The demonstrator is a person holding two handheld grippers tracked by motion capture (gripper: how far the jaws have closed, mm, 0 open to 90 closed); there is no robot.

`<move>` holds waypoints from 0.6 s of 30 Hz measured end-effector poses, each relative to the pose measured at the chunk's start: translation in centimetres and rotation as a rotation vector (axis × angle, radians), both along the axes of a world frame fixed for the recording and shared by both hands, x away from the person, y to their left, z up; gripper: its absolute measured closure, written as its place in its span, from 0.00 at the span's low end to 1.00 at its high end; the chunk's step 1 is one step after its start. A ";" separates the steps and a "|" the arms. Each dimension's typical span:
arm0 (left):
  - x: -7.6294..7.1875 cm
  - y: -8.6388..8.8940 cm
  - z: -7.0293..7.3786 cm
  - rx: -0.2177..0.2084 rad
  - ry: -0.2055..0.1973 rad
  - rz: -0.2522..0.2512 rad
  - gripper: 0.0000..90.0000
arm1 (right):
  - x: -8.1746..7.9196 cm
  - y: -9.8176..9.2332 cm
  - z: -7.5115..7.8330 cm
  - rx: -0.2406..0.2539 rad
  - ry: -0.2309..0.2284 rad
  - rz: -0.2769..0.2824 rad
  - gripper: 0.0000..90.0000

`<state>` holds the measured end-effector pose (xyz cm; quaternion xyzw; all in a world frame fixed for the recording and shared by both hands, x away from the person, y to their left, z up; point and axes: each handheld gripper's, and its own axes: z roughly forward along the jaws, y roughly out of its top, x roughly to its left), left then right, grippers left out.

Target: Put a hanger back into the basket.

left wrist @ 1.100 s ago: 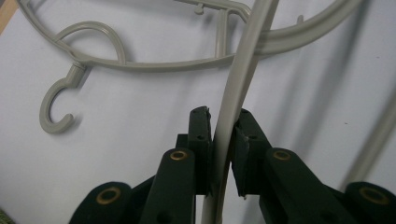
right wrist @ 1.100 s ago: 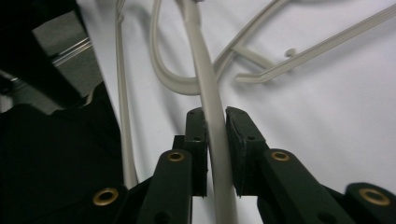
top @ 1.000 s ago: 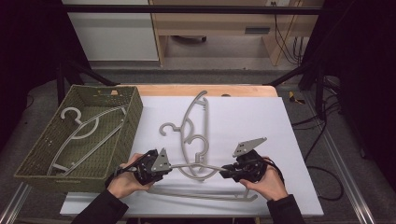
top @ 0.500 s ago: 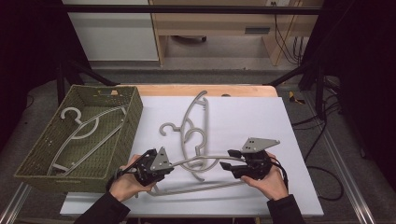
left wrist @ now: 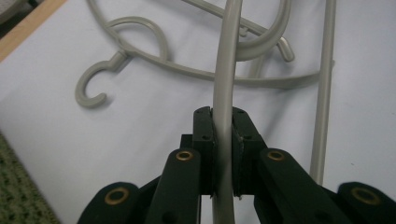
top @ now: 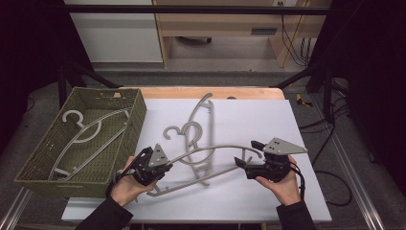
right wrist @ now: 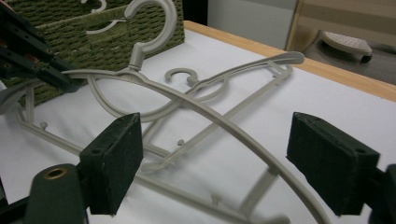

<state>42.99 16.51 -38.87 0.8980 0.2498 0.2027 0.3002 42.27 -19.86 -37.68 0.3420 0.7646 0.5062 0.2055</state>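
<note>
Left gripper view — hanger (left wrist: 224, 88) end perhaps cropped

We see three grey plastic hangers on the white table and one more in the green wicker basket (top: 136, 115). The front hanger (top: 210, 149) is tilted up off the surface, its curved shoulder bar clamped in the left gripper (left wrist: 223, 122) and its hook raised toward the basket. Two other hangers (top: 194, 136) lie flat and overlapping just behind it, hooks pointing left. The basket hanger (top: 86, 136) lies slanted inside, hook toward the far left corner.
</note>
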 end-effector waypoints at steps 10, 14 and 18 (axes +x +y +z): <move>-0.2 1.7 1.8 -0.070 -0.057 0.057 0.92 | -0.8 -2.4 -0.6 0.042 -0.002 -0.084 0.12; -0.4 2.7 2.9 -0.117 -0.084 0.092 0.92 | -0.6 -2.8 -0.9 0.028 0.013 -0.116 0.08; -0.6 3.8 4.0 -0.158 -0.104 0.113 0.92 | -0.5 -3.2 -1.1 0.028 0.022 -0.136 0.06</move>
